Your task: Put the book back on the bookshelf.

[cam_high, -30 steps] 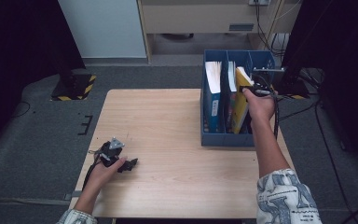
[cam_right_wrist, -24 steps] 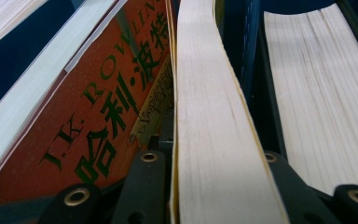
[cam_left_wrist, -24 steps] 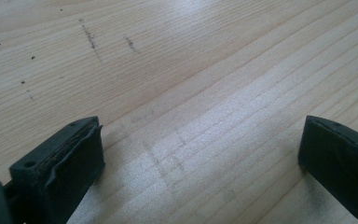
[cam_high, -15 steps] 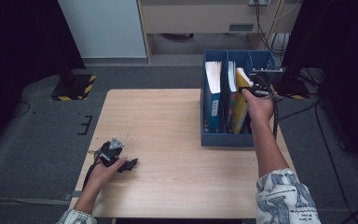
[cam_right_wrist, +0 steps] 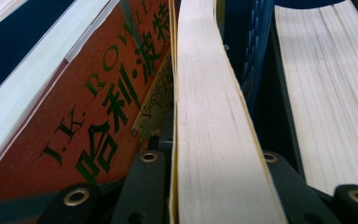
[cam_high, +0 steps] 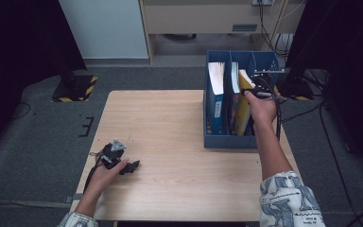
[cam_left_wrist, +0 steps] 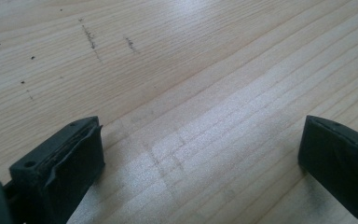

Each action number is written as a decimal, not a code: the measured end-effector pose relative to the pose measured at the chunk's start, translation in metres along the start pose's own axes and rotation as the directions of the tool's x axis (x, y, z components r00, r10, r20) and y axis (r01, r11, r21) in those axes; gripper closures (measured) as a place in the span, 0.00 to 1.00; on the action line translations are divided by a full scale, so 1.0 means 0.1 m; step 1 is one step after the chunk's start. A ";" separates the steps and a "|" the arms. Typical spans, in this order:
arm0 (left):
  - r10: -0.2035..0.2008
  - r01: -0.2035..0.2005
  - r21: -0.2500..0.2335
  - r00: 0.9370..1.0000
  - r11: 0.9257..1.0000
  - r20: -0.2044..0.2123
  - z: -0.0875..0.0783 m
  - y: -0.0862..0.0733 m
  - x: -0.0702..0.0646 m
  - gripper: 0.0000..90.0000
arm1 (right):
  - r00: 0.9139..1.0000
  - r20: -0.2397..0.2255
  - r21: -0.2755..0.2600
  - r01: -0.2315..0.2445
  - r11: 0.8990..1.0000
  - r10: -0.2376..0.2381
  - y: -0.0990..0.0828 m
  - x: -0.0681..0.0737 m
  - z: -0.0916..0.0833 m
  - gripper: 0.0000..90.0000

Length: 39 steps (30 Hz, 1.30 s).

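A grey carpeted floor [cam_high: 38,142] surrounds the pale wooden tabletop [cam_high: 170,123] I work at, with a light cabinet and dark equipment behind it.

My right arm stretches forward along the tabletop's right side, its patterned sleeve [cam_high: 288,201] at the near edge and the hand raised over the blue file box [cam_high: 229,140] at the far right. That hand carries the right tool [cam_high: 254,84], which sits at the top of the yellow book [cam_high: 244,101]. In the right gripper view the book's cream page block [cam_right_wrist: 212,116] runs up between the two black jaws, which are clamped on it from either side.

My left hand [cam_high: 106,172] rests low at the near left corner of the tabletop, holding the left tool [cam_high: 133,166] down on the wood, its jaws pointing to the right. In the left gripper view its jaws stand wide apart with bare wood grain between them.

The blue file box has upright compartments. The left one holds a blue-covered book [cam_high: 216,92] with white pages upward; next to it stands another volume, and the yellow book leans in a compartment to the right. Beside the gripped book, the right gripper view shows an orange cover [cam_right_wrist: 88,116] with green lettering, touching it or nearly so.

The yellow book is inside the box, its upper edge in the right tool, well apart from the left tool.
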<state>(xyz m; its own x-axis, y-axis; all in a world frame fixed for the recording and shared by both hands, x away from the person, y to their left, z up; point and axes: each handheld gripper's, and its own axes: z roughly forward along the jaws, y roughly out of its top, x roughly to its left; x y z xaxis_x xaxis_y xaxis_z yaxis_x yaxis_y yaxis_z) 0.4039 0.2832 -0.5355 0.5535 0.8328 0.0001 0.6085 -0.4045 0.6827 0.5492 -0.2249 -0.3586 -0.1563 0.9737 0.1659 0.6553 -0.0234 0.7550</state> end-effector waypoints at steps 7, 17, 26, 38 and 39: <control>0.000 0.000 0.000 1.000 1.000 0.000 0.00 0.00 0.00 0.00 | 1.000 0.000 -0.001 0.009 1.000 -0.009 -0.01 0.02 0.00 0.83; 0.000 0.000 0.000 1.000 1.000 0.000 0.00 0.00 0.00 0.00 | 1.000 0.008 0.011 0.022 1.000 -0.022 0.00 0.02 0.00 0.82; 0.000 0.000 0.004 1.000 1.000 0.000 0.00 0.01 0.00 0.00 | 1.000 0.005 0.022 0.021 1.000 -0.021 0.00 0.02 -0.01 0.81; 0.000 0.000 0.006 1.000 1.000 0.000 0.00 0.01 0.00 0.00 | 0.999 0.004 0.016 0.032 0.999 -0.033 0.03 0.04 -0.06 0.80; 0.000 0.000 0.006 1.000 1.000 0.000 0.00 0.01 0.00 0.00 | 0.999 0.004 0.016 0.032 0.999 -0.033 0.03 0.04 -0.06 0.80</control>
<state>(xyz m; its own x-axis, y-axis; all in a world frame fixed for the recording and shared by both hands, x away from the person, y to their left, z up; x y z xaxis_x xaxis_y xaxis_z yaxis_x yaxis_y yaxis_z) 0.4044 0.2828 -0.5349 0.5538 0.8326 0.0003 0.6119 -0.4073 0.6780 0.5460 -0.2222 -0.3519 -0.1743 0.9749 0.1384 0.6616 0.0118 0.7498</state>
